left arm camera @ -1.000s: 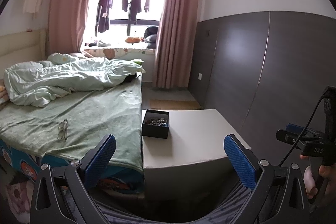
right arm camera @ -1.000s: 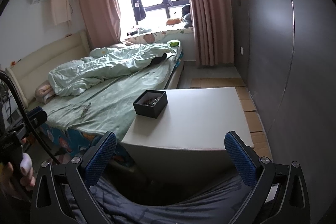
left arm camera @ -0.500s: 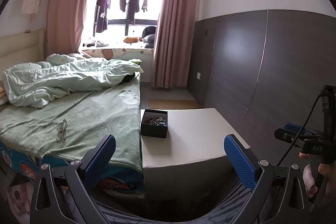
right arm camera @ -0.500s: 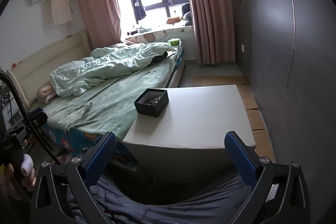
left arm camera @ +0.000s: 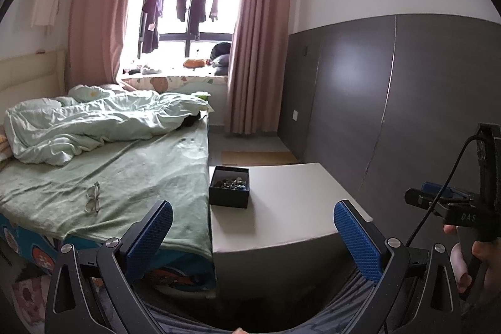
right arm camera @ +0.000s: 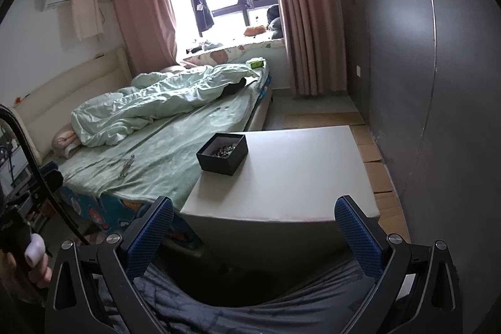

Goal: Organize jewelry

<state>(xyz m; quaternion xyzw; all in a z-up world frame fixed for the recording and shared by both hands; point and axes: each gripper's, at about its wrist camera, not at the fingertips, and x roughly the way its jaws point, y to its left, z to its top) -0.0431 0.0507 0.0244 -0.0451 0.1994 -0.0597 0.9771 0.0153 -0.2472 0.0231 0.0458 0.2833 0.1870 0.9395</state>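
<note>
Bed (left arm camera: pixel 125 171) at 9 o'clock, white table (left arm camera: pixel 291 208) dead ahead. Black jewelry box (left arm camera: pixel 229 187) sits on table's far-left corner, 12 o'clock. Left gripper (left arm camera: pixel 253 227) and right gripper (right arm camera: pixel 253 224): jaws spread wide, empty, short of table.

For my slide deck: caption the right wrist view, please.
Open right gripper faces a white table holding an open black box of jewelry, beside a green-sheeted bed.
</note>
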